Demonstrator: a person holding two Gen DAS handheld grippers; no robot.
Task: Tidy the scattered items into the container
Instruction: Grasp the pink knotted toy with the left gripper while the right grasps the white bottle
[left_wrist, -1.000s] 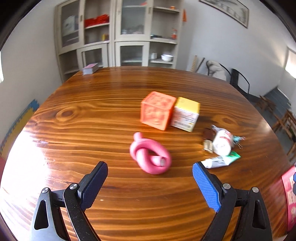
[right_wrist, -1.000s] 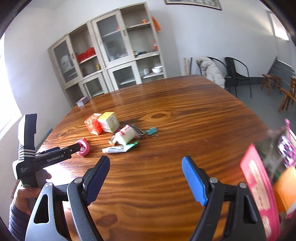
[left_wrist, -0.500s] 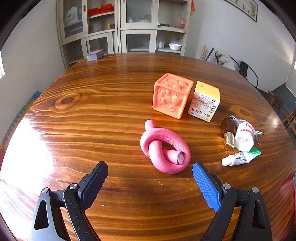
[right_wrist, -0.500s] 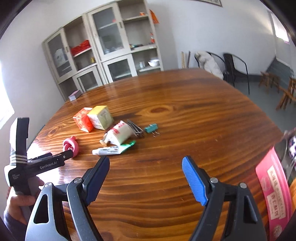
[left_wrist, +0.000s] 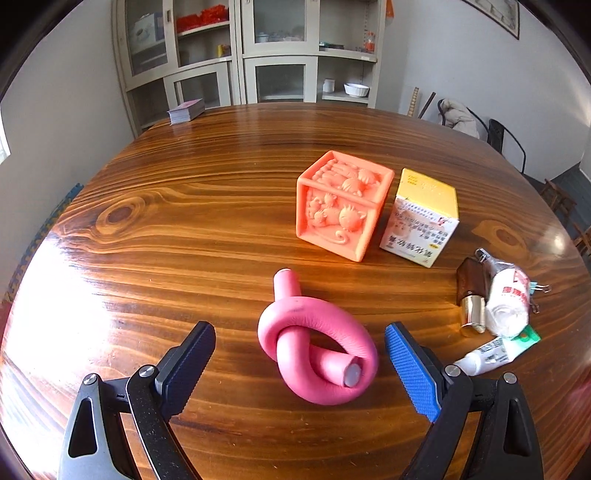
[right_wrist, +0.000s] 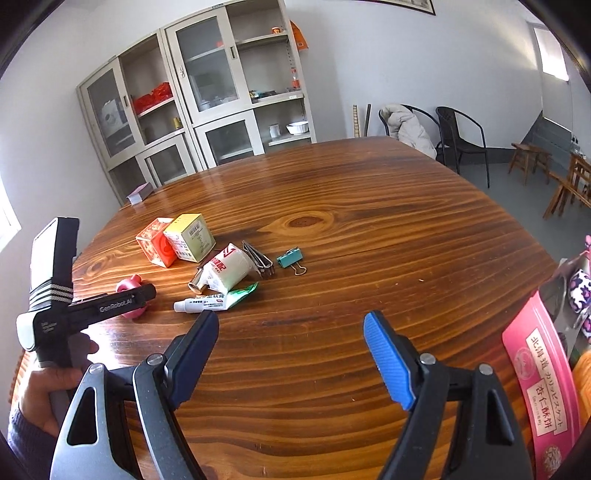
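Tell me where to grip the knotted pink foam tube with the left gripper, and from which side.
Probably grip across the pink foam tube at its knot, the thickest part, coming down from above and the near side. The open left gripper already straddles it, one finger on each flank. It lies flat, and the stub ends give less to hold.

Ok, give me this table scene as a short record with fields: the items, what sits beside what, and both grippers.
surface: wooden table
nearest item: pink foam tube, knotted, lying flat
left gripper: open, fingers either side of the tube, not touching it
right gripper: open, nothing between the fingers
blocks: orange cube beside yellow-topped box
small clutter: ointment tube, white roll, teal binder clip
far edge: card deck
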